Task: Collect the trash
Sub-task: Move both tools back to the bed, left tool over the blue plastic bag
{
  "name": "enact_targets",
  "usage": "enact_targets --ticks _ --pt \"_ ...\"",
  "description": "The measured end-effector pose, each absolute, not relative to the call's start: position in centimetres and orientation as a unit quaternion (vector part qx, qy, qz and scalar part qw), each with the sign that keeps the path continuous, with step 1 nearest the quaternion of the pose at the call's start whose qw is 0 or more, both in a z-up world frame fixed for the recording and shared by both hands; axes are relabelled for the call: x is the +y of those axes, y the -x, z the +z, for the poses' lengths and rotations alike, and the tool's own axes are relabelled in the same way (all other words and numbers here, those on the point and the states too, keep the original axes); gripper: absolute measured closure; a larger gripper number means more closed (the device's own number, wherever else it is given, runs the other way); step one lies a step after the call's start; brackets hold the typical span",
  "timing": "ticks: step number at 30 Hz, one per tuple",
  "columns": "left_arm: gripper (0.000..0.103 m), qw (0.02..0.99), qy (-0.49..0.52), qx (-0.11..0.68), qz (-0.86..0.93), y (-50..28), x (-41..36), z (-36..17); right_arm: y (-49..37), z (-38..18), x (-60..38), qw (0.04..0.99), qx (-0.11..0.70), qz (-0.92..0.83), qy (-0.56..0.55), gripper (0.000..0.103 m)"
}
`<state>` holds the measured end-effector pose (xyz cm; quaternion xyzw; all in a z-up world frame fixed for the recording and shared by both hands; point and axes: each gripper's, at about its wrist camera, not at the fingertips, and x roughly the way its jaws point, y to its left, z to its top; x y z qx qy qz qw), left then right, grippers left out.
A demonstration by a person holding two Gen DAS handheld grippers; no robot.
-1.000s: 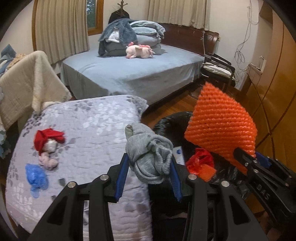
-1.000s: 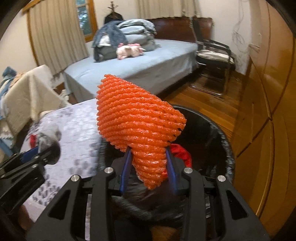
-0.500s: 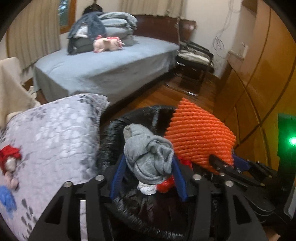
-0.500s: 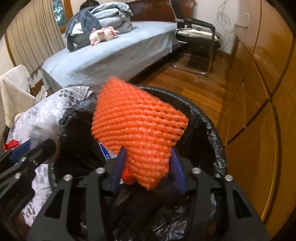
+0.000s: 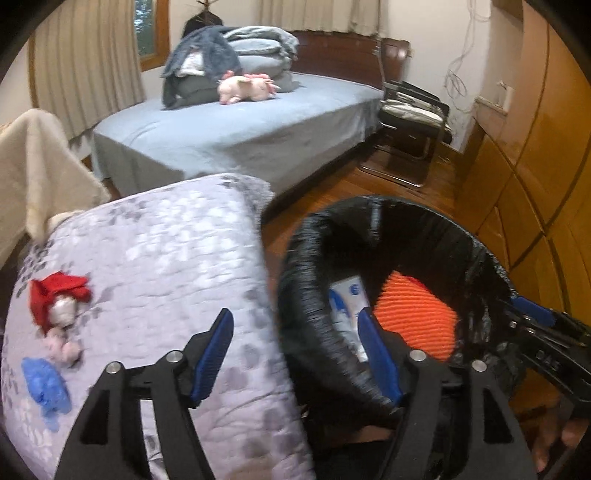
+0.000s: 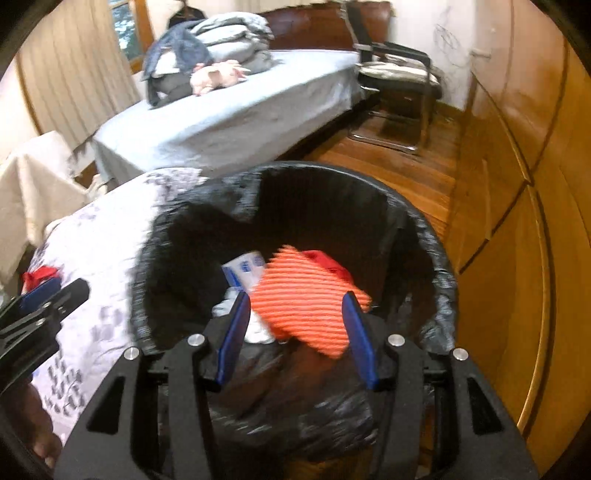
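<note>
Bedroom: blue bed [image 5: 236, 136], wooden floor [image 6: 406, 173], curtained window [image 5: 146, 26].

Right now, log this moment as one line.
left gripper: opening, empty | right gripper: open | orange foam net: in bin

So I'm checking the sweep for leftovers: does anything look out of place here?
Yes. A red scrap, pinkish wads and a crumpled blue piece lie loose on the grey quilted cover, outside the black-lined bin, where the orange foam net has landed.

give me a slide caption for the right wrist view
Orange foam net lies in the black-lined trash bin, seen between the right gripper's open jaws.
</note>
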<state>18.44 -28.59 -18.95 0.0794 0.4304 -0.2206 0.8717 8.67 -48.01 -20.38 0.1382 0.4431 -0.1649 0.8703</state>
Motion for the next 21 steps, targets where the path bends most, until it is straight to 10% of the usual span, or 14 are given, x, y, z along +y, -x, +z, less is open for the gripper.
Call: enact_targets --ticks 21 --pt "0.026 0.905 -0.055 0.418 -0.049 -18.8 -3.1 -19.5 -13.9 -20.4 -25.3 0.887 0.454 0.006 -0.085 0.052"
